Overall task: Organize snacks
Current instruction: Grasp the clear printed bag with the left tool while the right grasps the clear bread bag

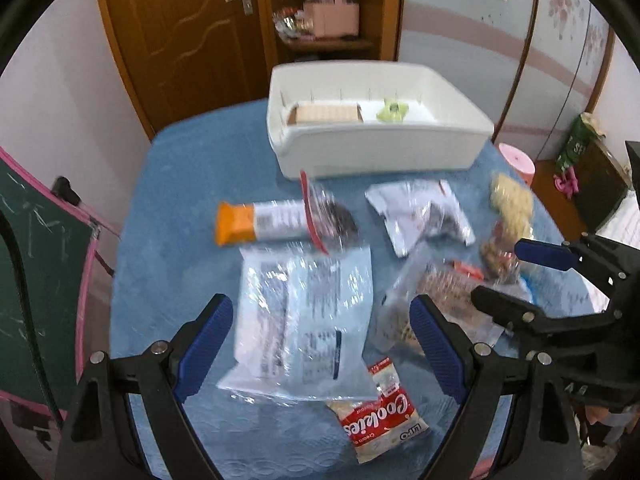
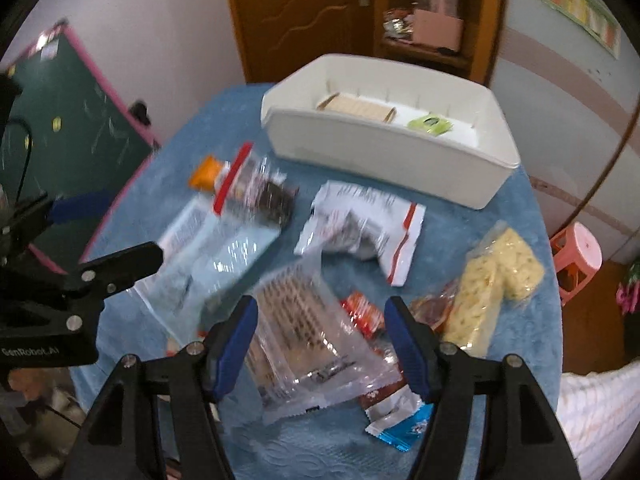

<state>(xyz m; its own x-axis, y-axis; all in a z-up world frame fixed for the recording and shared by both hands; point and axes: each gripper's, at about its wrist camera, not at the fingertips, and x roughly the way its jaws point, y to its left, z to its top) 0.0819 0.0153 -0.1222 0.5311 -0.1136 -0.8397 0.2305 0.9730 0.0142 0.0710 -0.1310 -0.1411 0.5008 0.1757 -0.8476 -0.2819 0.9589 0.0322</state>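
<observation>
A white bin [image 1: 384,148] [image 2: 384,148] stands at the far side of the blue table and holds a wafer pack [image 1: 324,114] and a green snack [image 1: 392,111]. My left gripper [image 1: 322,320] is open above a clear zip bag [image 1: 304,320]. My right gripper [image 2: 320,316] is open above a clear wafer packet [image 2: 296,332]; it also shows in the left wrist view [image 1: 508,272]. An orange-ended bar [image 1: 260,224], a silver pouch [image 1: 420,216], a Cookies packet [image 1: 380,420] and yellow puffed bars [image 2: 496,284] lie loose on the table.
A green chalkboard [image 2: 68,128] leans at the left of the table. A wooden door [image 1: 180,40] and shelf [image 1: 328,12] stand behind. A pink stool [image 2: 576,260] is on the floor at the right. A small blue-and-white wrapper [image 2: 400,420] lies near the front edge.
</observation>
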